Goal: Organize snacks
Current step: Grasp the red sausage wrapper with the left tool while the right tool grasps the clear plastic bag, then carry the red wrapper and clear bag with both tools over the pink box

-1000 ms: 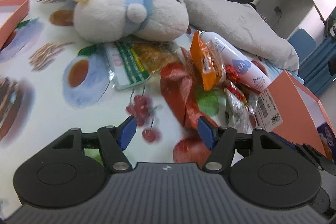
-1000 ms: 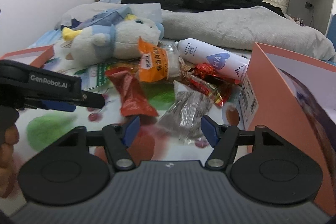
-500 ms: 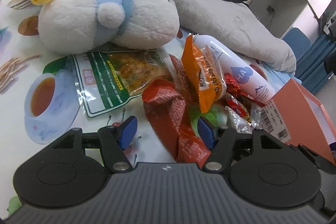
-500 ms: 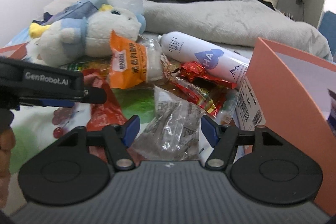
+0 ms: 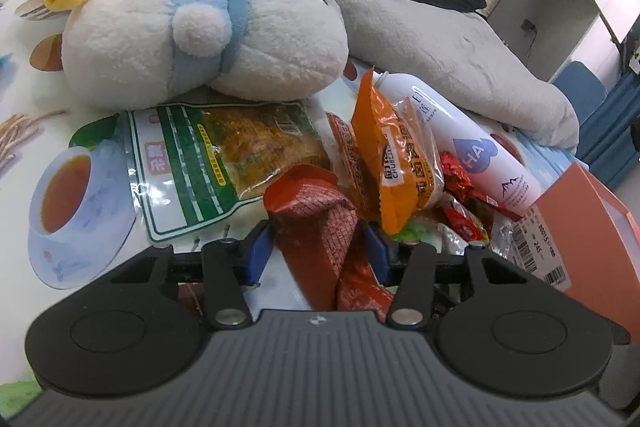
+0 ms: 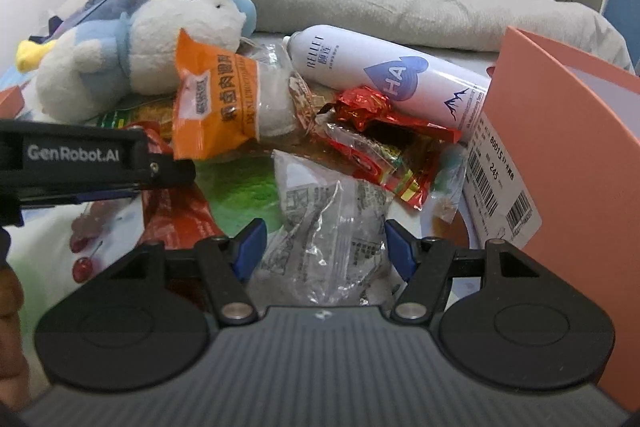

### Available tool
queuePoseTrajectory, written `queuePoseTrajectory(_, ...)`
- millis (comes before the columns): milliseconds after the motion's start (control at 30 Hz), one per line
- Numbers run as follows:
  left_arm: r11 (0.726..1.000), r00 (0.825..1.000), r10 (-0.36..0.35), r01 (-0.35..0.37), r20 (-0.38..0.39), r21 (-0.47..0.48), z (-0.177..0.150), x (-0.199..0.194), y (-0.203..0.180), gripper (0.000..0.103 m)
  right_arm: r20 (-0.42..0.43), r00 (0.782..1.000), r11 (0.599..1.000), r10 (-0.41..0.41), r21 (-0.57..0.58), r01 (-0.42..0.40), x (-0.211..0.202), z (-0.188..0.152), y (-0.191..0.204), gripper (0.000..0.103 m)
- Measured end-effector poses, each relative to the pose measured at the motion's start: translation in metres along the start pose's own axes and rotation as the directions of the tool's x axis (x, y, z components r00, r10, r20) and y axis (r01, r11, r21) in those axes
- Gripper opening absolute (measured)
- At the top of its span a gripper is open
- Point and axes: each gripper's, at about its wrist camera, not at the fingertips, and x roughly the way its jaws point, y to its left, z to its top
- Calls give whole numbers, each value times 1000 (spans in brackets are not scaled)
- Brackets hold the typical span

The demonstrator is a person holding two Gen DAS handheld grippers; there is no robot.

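Note:
A pile of snacks lies on a printed cloth. The jaws of my left gripper [image 5: 318,251] are closing on either side of a dark red snack packet [image 5: 316,227], with the pads just short of it. My right gripper [image 6: 324,251] straddles a clear crinkled packet [image 6: 320,227]. Its jaws are closing slightly, with gaps at both pads. Behind the red packet stand an orange snack packet [image 5: 396,167] and a green and white packet [image 5: 208,163]. Red foil sweets [image 6: 372,147] lie beside the clear packet. In the right wrist view my left gripper's finger [image 6: 100,163] reaches in from the left.
A white and blue plush toy [image 5: 192,35] rests on the green packet. A white spray bottle [image 6: 392,83] lies behind the sweets. An open orange box [image 6: 560,147] stands at the right. A grey blanket [image 5: 460,47] and black clothes lie behind. A hand [image 6: 8,307] shows at the left edge.
Both grippers moved forward into the pile. The left jaws narrowed around the dark red packet. The clear packet came between the right jaws.

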Motion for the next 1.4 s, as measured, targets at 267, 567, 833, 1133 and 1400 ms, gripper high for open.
queuePoseTrajectory(267, 1000, 1000, -19, 19, -20, -8, -8, -12, 5, 52, -12, 1000, 1000, 5, -18, -5, -12, -4, 2, 57)
queuePoseTrajectory(567, 1000, 999, 15, -16, -49, -21, -31, -53, 13, 52, -35, 998, 998, 46, -29, -47, -48, -25, 8, 57)
queuePoseTrajectory(833, 996, 998, 54, -56, -34, -64, -49, -105, 20, 52, -14, 997, 997, 76, -12, -76, -88, -33, 5, 53)
queuePoseTrajectory(1133, 999, 999, 15, -17, -46, -49, -68, -162, 4, 52, -22, 995, 995, 99, 19, -99, -131, -35, -3, 48)
queuePoseTrajectory(1400, 997, 999, -5, 1, -45, -73, -75, -205, -11, 52, -35, 991, 991, 130, 43, -129, -171, -39, -14, 40)
